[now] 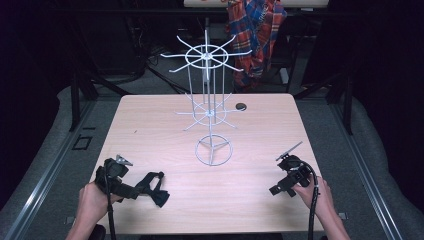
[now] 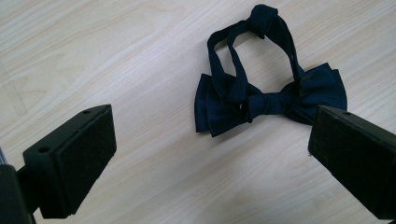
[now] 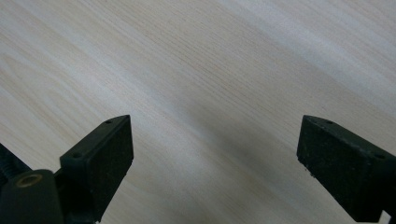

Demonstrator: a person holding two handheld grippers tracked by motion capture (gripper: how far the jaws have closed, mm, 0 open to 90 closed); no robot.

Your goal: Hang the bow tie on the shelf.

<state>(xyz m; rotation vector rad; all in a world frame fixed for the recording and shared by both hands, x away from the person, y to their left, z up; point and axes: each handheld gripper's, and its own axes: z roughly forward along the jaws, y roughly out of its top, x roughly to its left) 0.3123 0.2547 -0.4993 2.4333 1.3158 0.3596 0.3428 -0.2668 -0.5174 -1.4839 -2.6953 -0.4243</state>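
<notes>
Lying on table: the bow tie (image 2: pixel 271 95) is resting flat at the near left of the table (image 1: pixel 165 125), its neck strap looping away from the bow and ending in a bunched knot.
Left gripper: the left gripper (image 2: pixel 212 154) is hovering just above and near the bow tie, its jaws standing wide apart with nothing between the pads; in the high view the left gripper (image 1: pixel 131 186) is sitting at the near left edge, the dark fabric just to its right.
Right gripper: the right gripper (image 3: pixel 215 158) is waiting over bare wood at the near right, jaws spread wide and gripping nothing; in the high view the right gripper (image 1: pixel 290 176) is lying well apart from the bow tie.
Wire rack: a white wire rack (image 1: pixel 210 107) with radiating hooks is standing at the middle of the table, far from both grippers; it looks like the likely place for hanging the tie.
Far background: a plaid cloth (image 1: pixel 256 30) is hanging beyond the far edge.
Risk, grasp: closing on a single strap layer could be letting the loop slide out, since the fabric is thin and limp.
Risk, pinch: pressing down on the flat bow could be pushing it along the smooth wood instead of lifting it.
Risk, hanging: a drooping strap could be snagging on the wrong hook, or tipping the light rack.
</notes>
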